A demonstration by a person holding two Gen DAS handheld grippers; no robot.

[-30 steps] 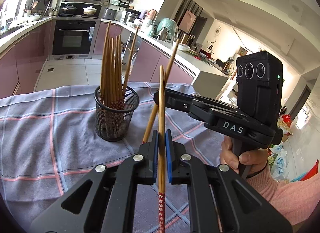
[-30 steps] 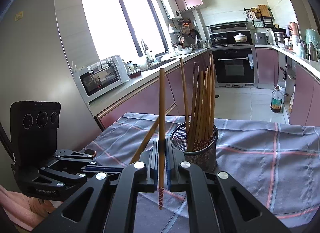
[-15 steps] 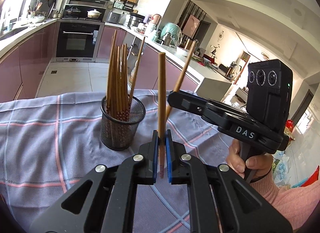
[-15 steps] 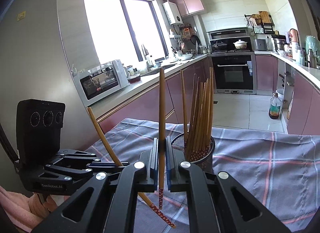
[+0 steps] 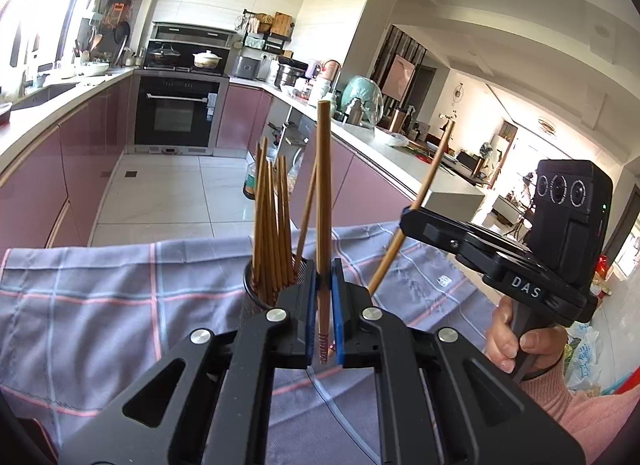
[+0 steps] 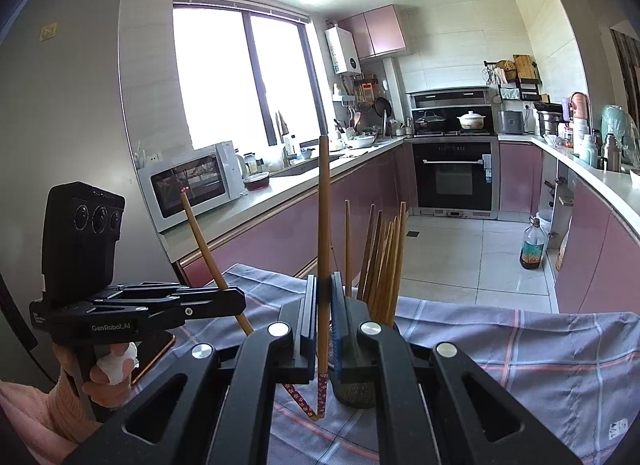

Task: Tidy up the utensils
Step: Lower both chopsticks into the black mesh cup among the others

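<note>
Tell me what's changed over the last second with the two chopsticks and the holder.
Both grippers have lifted: the left gripper and right gripper each raised its chopstick clear of the cloth. Nothing was released. The mesh holder with its chopsticks stayed put.

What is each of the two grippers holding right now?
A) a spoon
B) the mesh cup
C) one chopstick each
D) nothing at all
C: the left gripper is clamped on one chopstick standing upright, and the right gripper is clamped on another chopstick, both next to the mesh cup full of chopsticks.
</note>
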